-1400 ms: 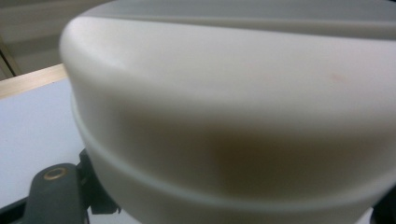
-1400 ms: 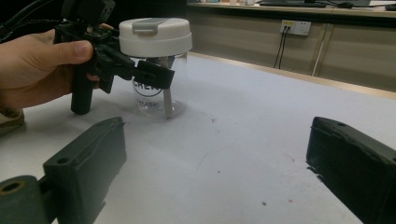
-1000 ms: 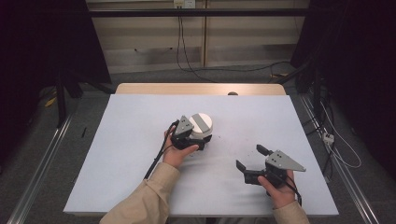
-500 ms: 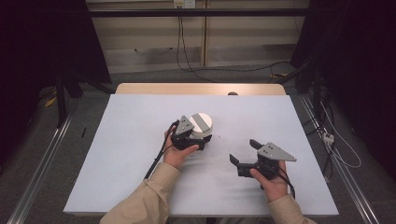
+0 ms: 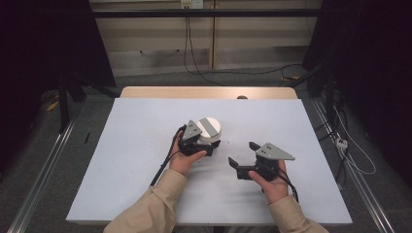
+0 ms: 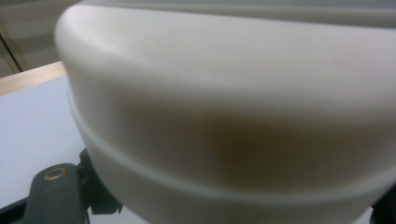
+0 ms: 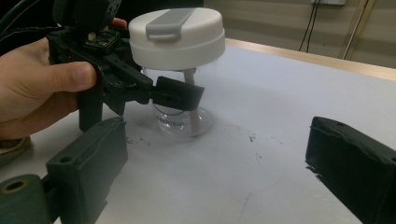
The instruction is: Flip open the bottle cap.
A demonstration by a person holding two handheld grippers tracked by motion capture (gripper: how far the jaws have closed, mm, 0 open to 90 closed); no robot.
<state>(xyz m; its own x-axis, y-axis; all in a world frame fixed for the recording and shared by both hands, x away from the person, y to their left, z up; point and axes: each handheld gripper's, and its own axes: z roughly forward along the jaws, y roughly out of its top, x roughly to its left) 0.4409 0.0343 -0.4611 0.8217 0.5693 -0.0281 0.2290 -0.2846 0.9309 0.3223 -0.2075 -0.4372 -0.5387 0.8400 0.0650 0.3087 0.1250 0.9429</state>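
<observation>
From my station, the white-covered table is bare around the work; a wooden edge runs along its 12 o'clock side, and cables hang on the wall beyond. Nothing lies between the two tools.

At my left, the left gripper sits near the table's centre, its jaws closed narrowly around the clear round plastic jar with a white lid, clamping the transparent body just under the lid. The jar stands upright on the table, long axis vertical. A grey flat tab lies across the lid top, running in the high view from about 11 to 5 o'clock. In the left gripper view the lid's white wall sits right against the lens. In the right gripper view a pale stick stands inside the clear body, leaning slightly.

At about 4 o'clock from the jar, well apart, the right gripper is held with jaws spread wide, holding nothing, its jaws pointing toward 10 o'clock at the jar.
</observation>
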